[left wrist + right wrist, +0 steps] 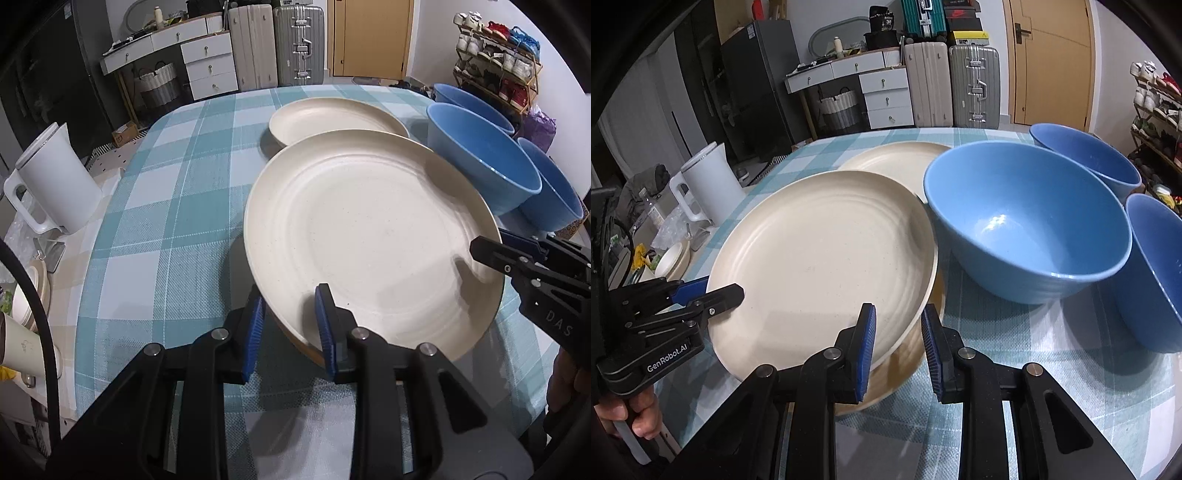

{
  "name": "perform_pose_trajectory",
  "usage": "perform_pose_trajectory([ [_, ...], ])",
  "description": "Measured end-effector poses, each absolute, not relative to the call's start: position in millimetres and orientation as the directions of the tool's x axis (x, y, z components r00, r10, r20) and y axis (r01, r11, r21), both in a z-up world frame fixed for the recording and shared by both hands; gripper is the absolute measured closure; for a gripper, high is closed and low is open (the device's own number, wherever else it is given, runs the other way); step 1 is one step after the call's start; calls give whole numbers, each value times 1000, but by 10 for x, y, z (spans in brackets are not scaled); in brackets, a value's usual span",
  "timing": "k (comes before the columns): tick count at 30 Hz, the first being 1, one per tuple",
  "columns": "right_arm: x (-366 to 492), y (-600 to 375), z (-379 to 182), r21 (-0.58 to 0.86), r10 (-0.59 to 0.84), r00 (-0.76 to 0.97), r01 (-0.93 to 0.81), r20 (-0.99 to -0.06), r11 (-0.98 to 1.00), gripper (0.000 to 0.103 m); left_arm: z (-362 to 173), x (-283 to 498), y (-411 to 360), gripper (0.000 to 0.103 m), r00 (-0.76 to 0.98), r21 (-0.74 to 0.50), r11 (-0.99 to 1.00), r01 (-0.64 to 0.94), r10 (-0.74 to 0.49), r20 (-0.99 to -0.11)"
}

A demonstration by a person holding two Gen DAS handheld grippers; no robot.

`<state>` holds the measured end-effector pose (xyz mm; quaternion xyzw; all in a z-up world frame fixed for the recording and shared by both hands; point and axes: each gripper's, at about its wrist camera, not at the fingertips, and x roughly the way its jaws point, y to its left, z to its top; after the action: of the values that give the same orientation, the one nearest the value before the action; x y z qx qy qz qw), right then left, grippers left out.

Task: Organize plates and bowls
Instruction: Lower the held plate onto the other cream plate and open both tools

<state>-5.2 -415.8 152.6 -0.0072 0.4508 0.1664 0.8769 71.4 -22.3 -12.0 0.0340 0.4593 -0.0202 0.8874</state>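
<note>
A large cream plate (369, 236) (820, 258) is tilted above the checked tablecloth, held from both sides. My left gripper (290, 328) is shut on its near rim, one finger above and one below; it also shows in the right wrist view (713, 295). My right gripper (899, 343) is shut on the plate's right rim; it also shows in the left wrist view (491, 251). A second cream plate (332, 118) (897, 160) lies flat behind. Three blue bowls stand to the right: a near one (1027, 221) (480, 158), a far one (1086, 158) and a right one (1156, 273).
A white kettle (55, 181) (709, 184) stands off the table's left edge (107, 206), among cups and clutter. Suitcases (277, 44), a drawer unit and a shoe rack (498, 66) stand behind the table.
</note>
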Motion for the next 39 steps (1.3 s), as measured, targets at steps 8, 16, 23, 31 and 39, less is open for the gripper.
perform_pose_trajectory([
  [8, -81, -4140, 1433, 97, 252, 540, -298, -803, 950, 77, -222, 726, -306, 76, 562, 95, 992, 83, 32, -826],
  [16, -107, -4073, 1413, 54, 220, 550, -303, -805, 952, 77, -288, 746, -346, 75, 550, 129, 987, 93, 57, -833],
  [23, -138, -4027, 1396, 23, 199, 560, -305, -804, 952, 77, -357, 746, -393, 74, 541, 181, 978, 106, 96, -836],
  [31, -158, -4010, 1417, 16, 207, 569, -323, -796, 946, 76, -384, 748, -377, 74, 536, 181, 976, 120, 90, -839],
  [39, -171, -4123, 1445, 26, 204, 563, -308, -801, 951, 75, -383, 751, -325, 59, 517, 126, 984, 128, 42, -855],
])
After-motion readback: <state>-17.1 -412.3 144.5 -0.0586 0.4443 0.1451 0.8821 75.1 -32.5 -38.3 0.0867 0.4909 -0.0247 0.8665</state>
